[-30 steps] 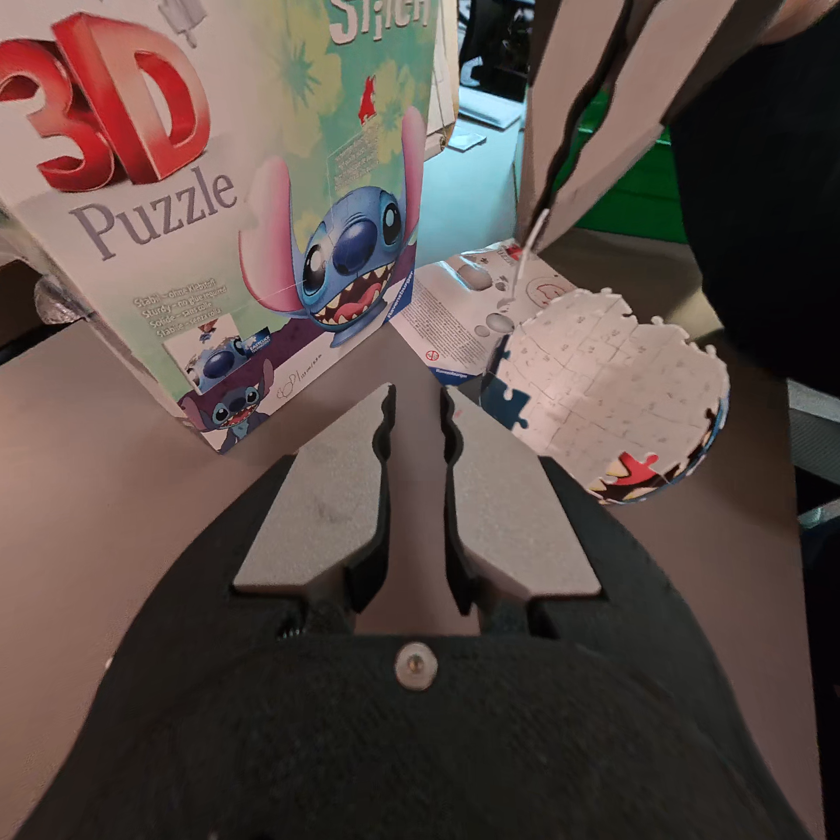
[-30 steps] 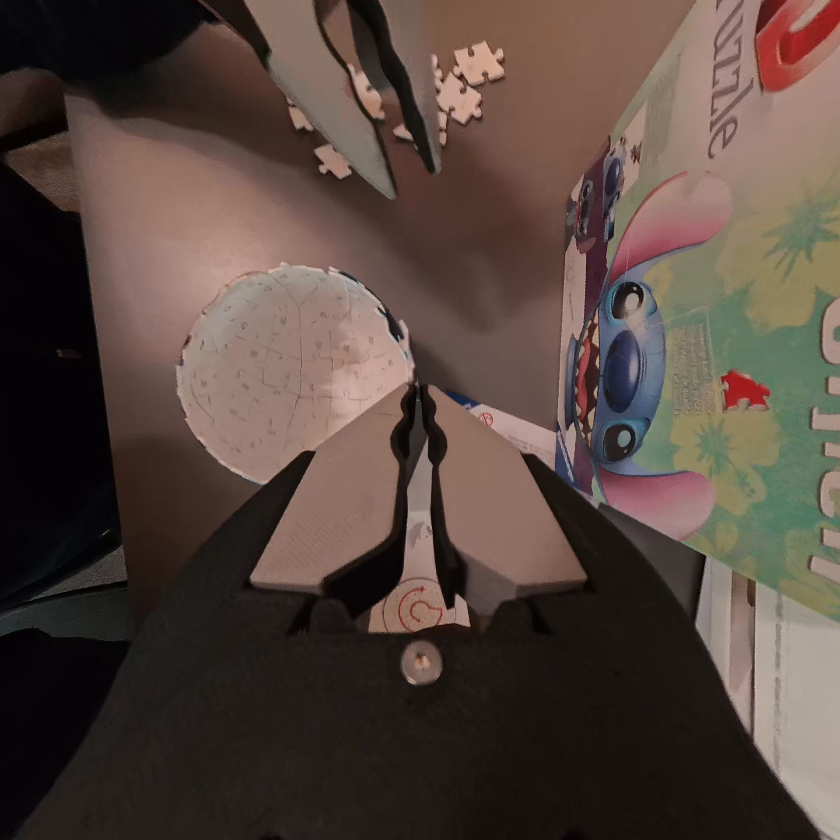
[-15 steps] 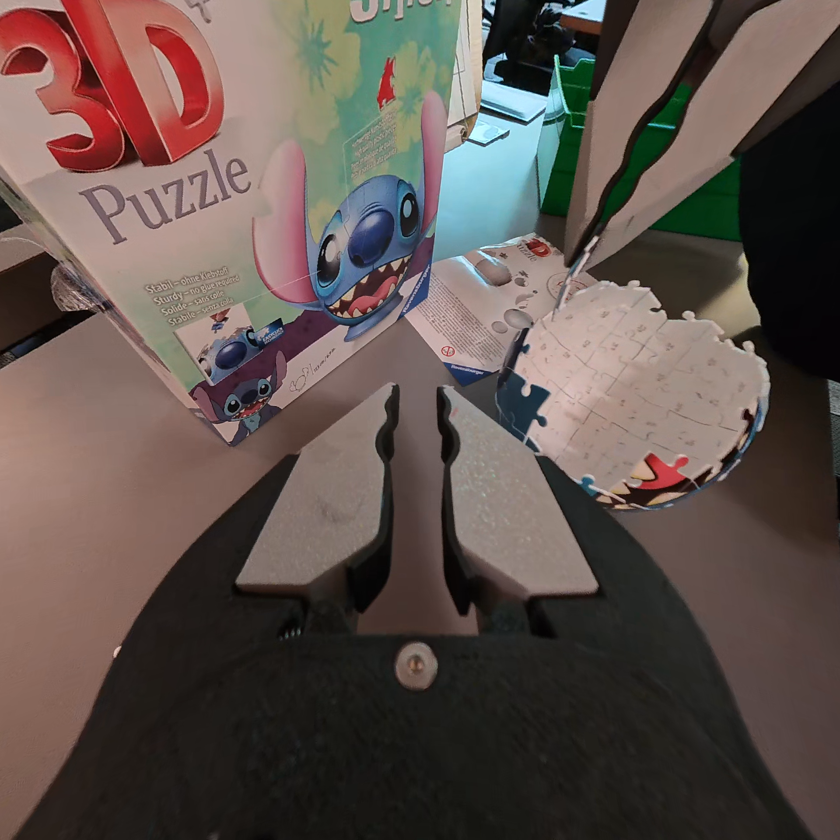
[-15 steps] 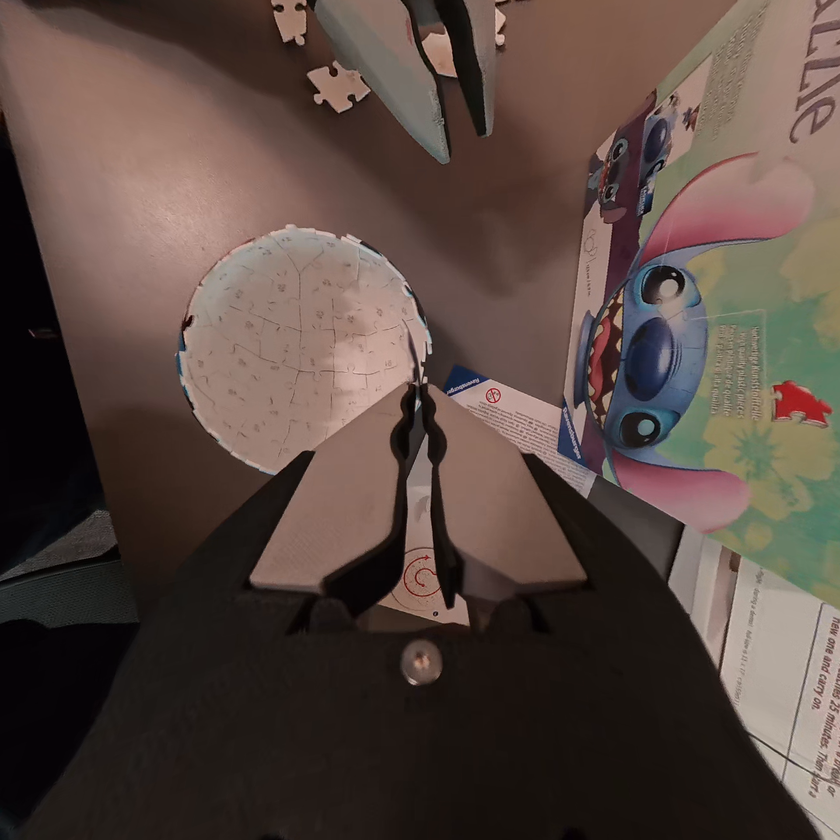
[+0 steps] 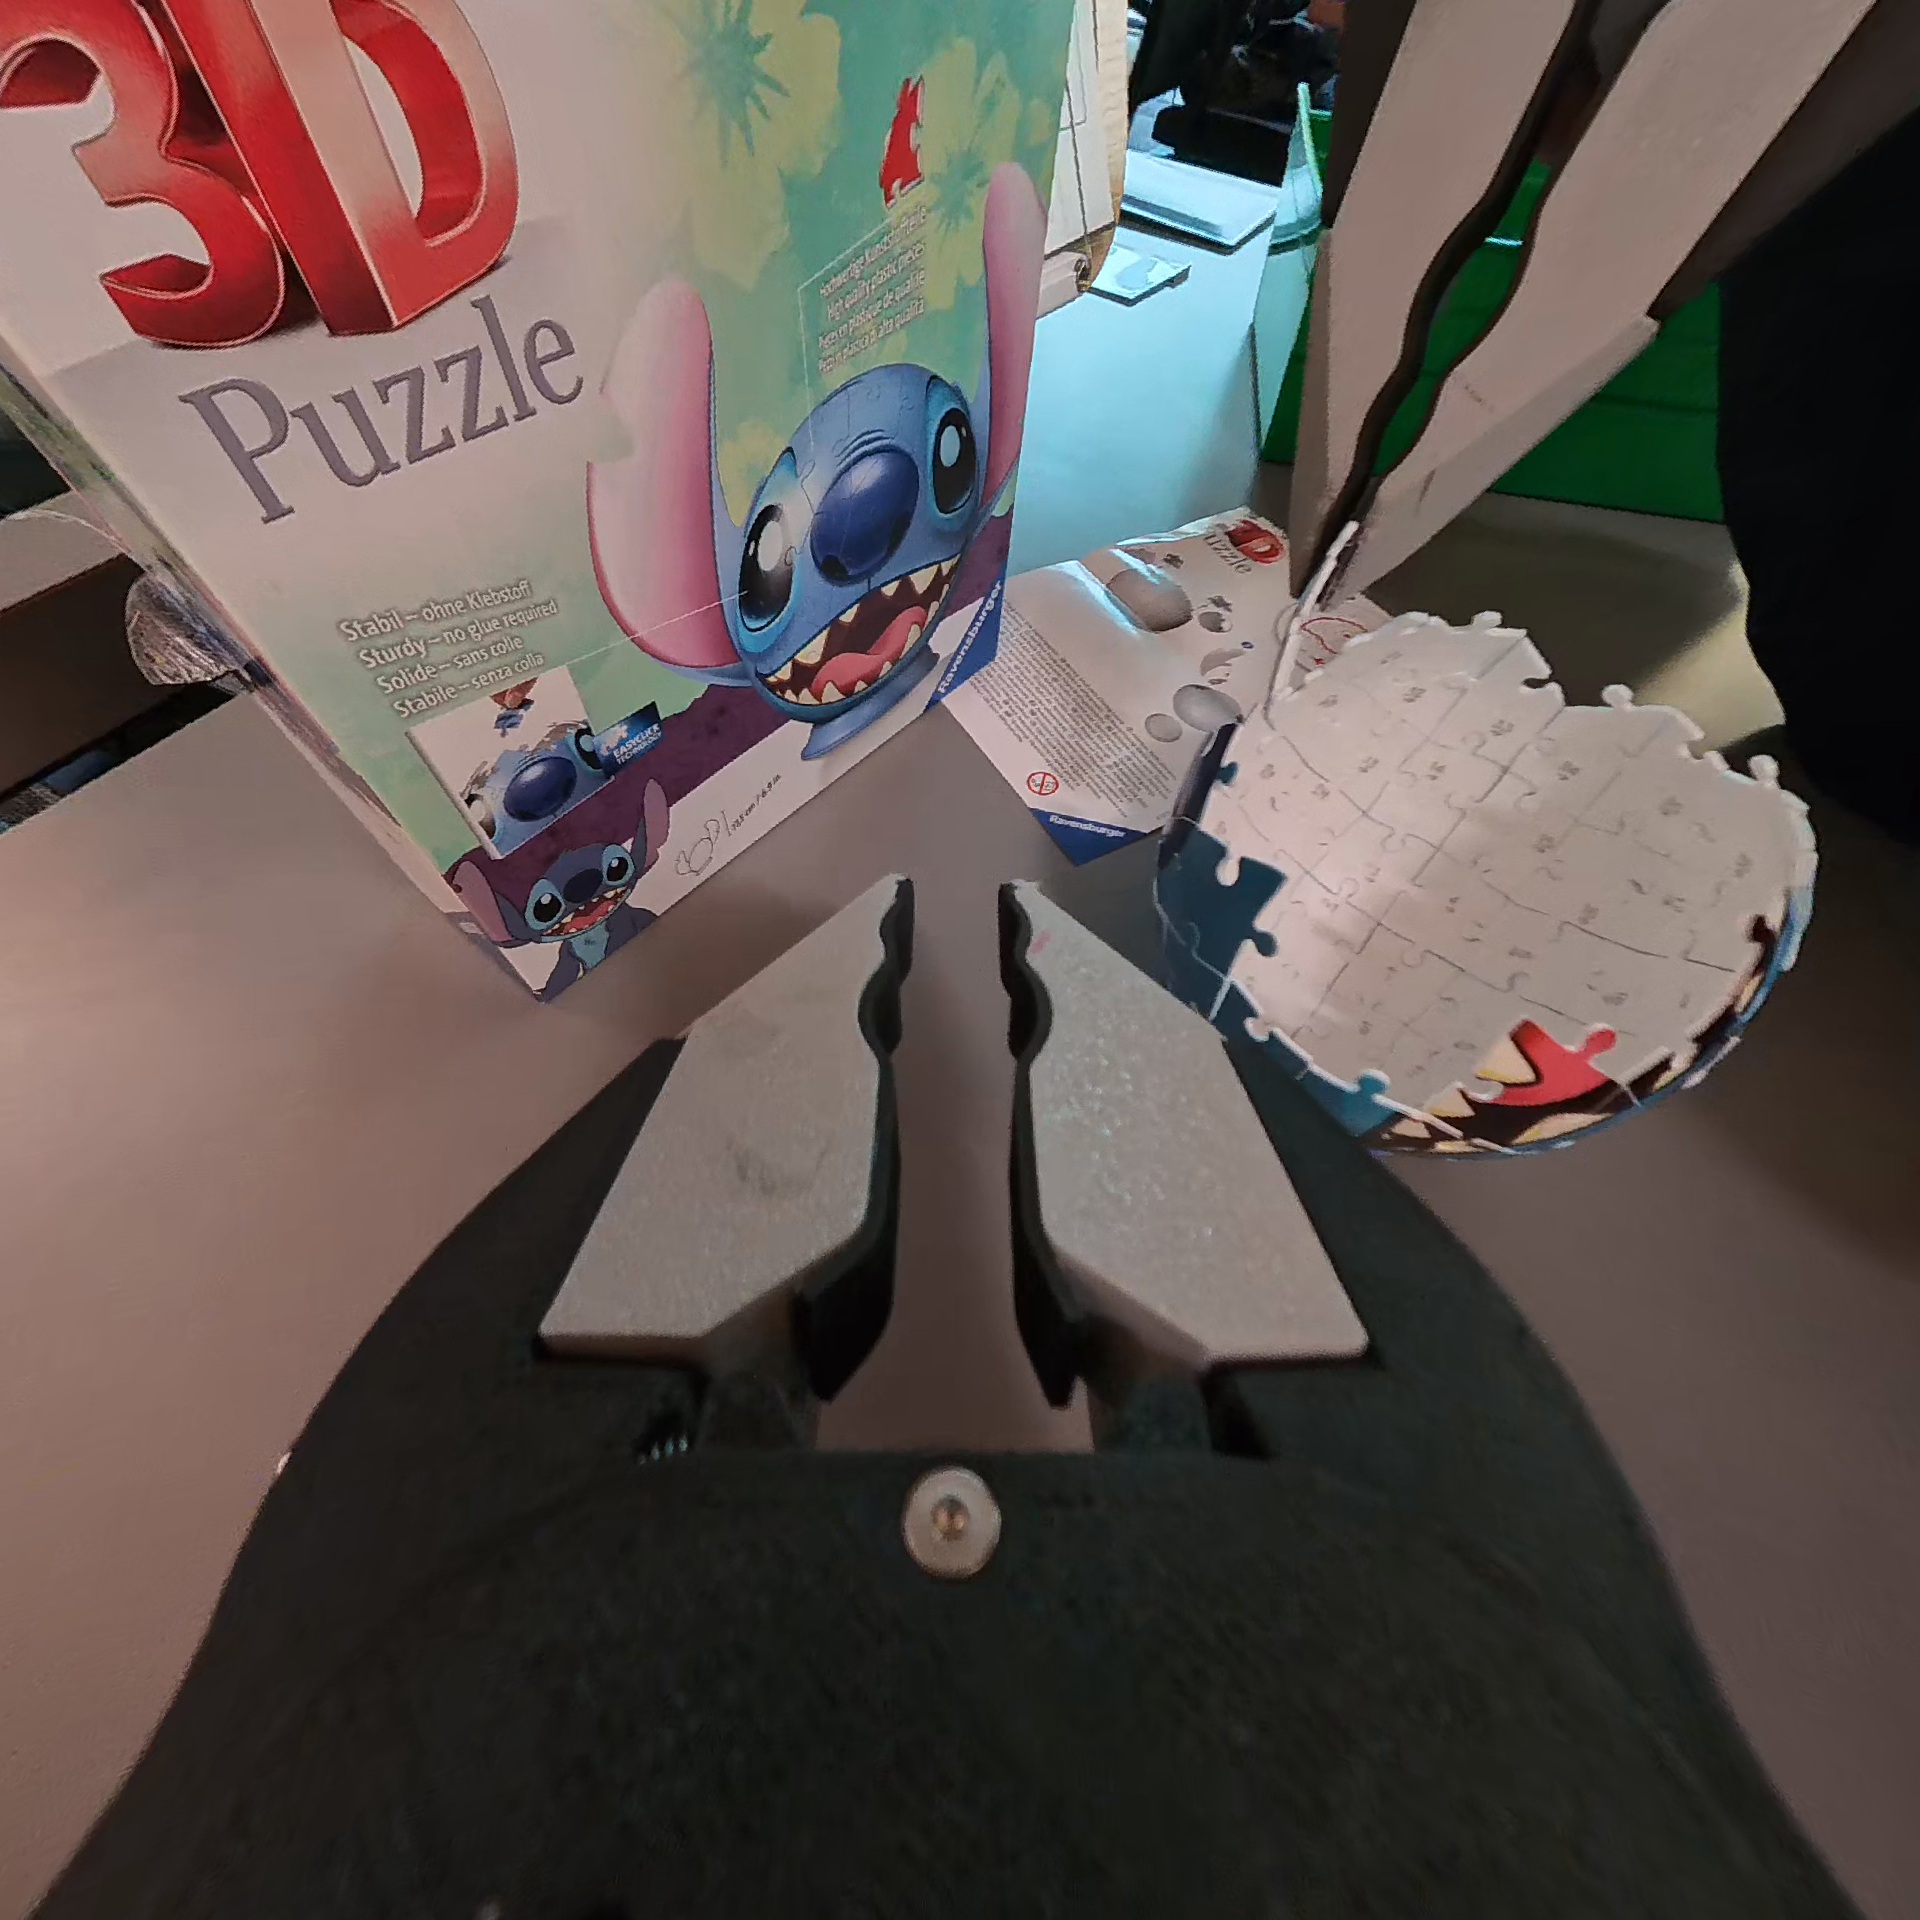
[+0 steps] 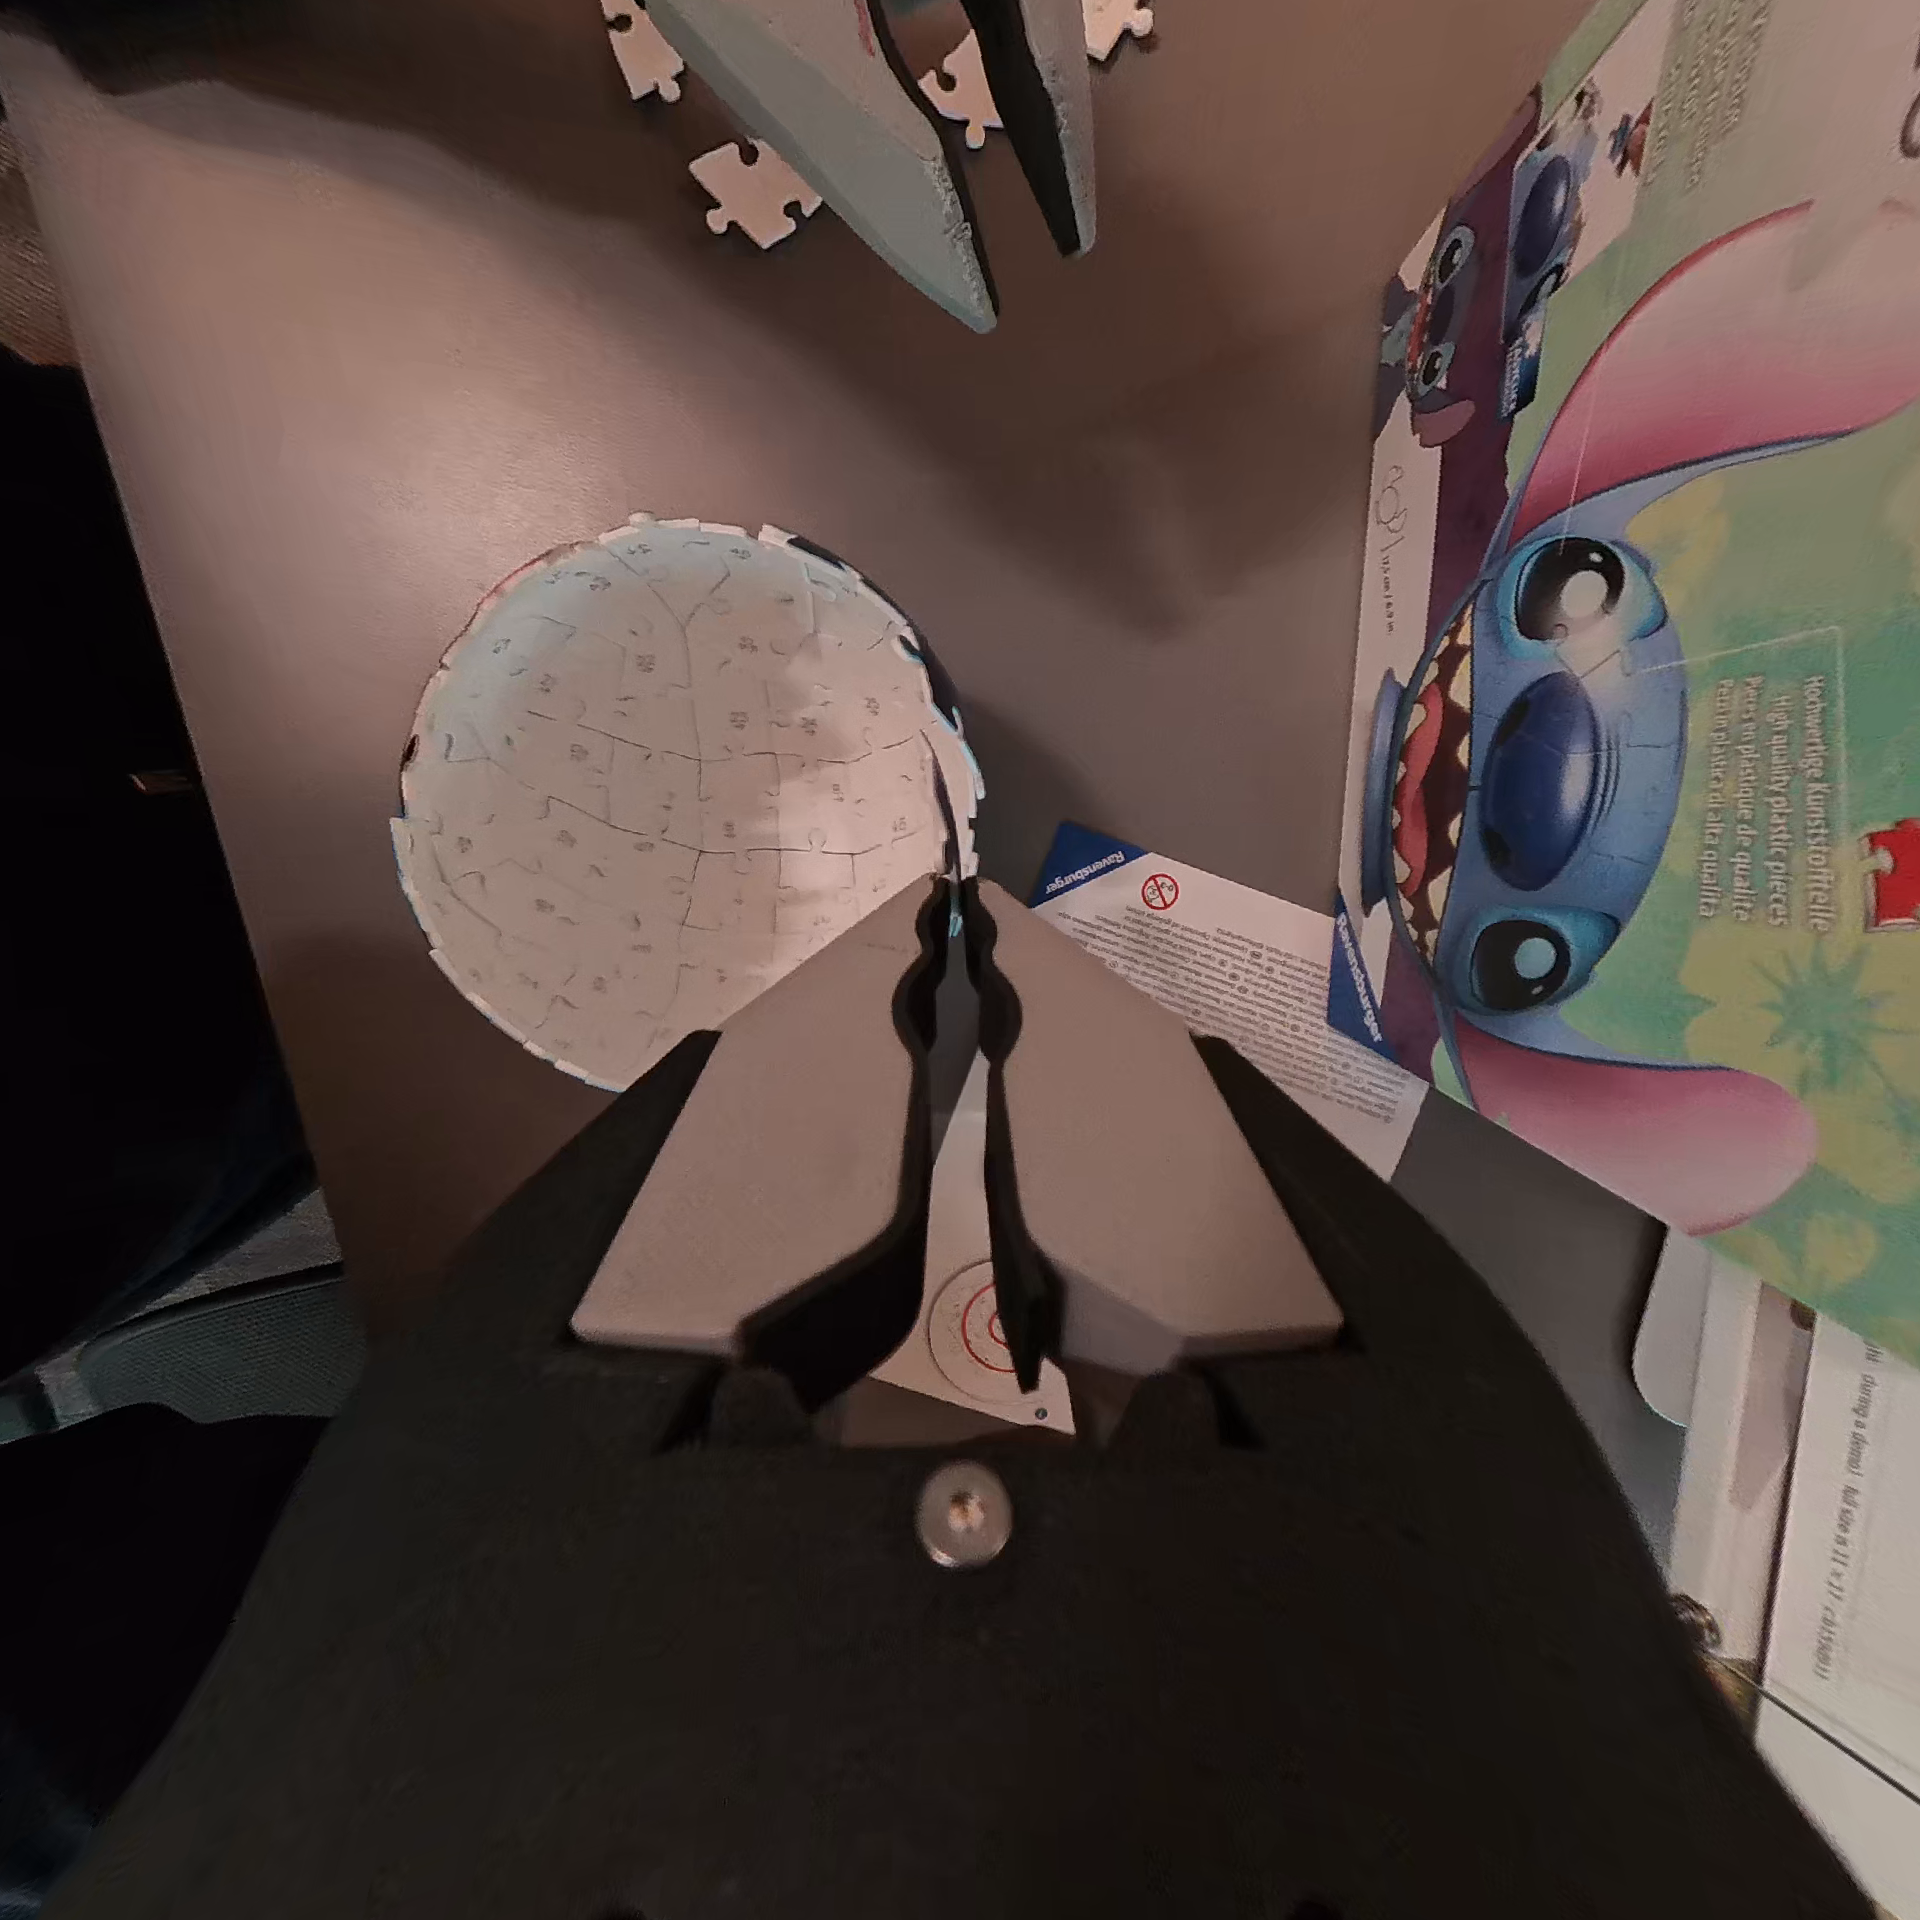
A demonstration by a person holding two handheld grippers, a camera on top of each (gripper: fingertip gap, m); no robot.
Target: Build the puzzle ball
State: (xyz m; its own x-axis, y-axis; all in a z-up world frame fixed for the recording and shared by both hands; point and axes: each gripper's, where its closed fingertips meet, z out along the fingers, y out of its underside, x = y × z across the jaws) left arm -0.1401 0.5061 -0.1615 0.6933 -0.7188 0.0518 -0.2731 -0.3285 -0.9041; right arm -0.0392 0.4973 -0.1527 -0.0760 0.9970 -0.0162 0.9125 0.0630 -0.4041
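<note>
Half-built puzzle ball [image 5: 1496, 883], an open bowl of joined pieces with the white inner face up and the printed face outside, resting on the brown surface [image 5: 260, 1039]. It serves as the landmark here. Above its rim, on the side toward the instruction leaflet [image 5: 1101, 707], the right tool [image 5: 1340, 551] is closed on a thin puzzle piece [image 5: 1294, 634], held edge-on with its lower end at or just above the rim; contact cannot be confirmed. The right wrist view shows the same piece [image 6: 951, 831] as a dark sliver reaching from the tool tips [image 6: 954, 896] to the rim of the ball [image 6: 665, 790]. The left tool [image 5: 954, 899] stands narrowly parted and empty, beside the ball on the side toward the puzzle box [image 5: 582, 436], not touching it. Loose pieces [image 6: 753, 187] lie well beyond the ball, past the left tool [image 6: 1023, 270] as seen from the right wrist.

Step in hand, as judged: seating the piece in the open rim. To do this well, line the piece's tabs up with the gap before pressing, and match its curve to the shell. Press along the wall, not inward, since the shell is unglued and may flex or shed neighbours. The free left tool could steady the outer wall opposite the push so the bowl does not roll or slide.
</note>
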